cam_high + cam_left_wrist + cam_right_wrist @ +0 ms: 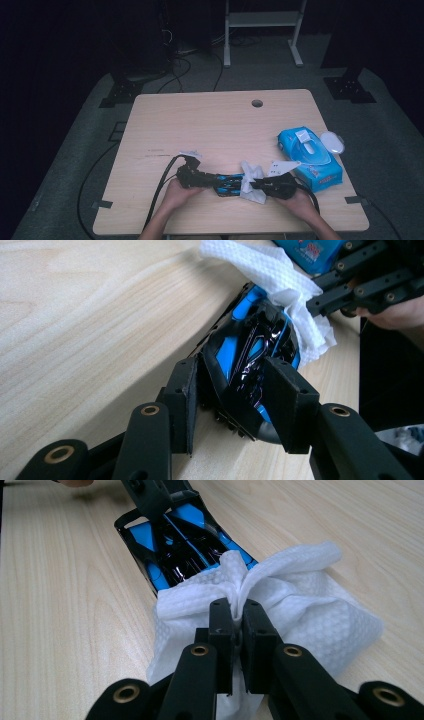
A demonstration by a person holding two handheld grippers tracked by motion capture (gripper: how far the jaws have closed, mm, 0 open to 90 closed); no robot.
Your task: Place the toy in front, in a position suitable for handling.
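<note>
Gripper work is split between the two hands: the left gripper [230, 405] clamps one end of a blue-and-black toy car [250, 355] lying near the front edge of the bench [200, 120], while the right gripper [239, 615] pinches a bunched white wet wipe [300, 600] pressed against the car's other end. The open blue wipe pack [310, 152] sits just right of them. Judging from this, the wipe is already pulled and in contact; most of the car's glossy body looks still to be wiped.
</note>
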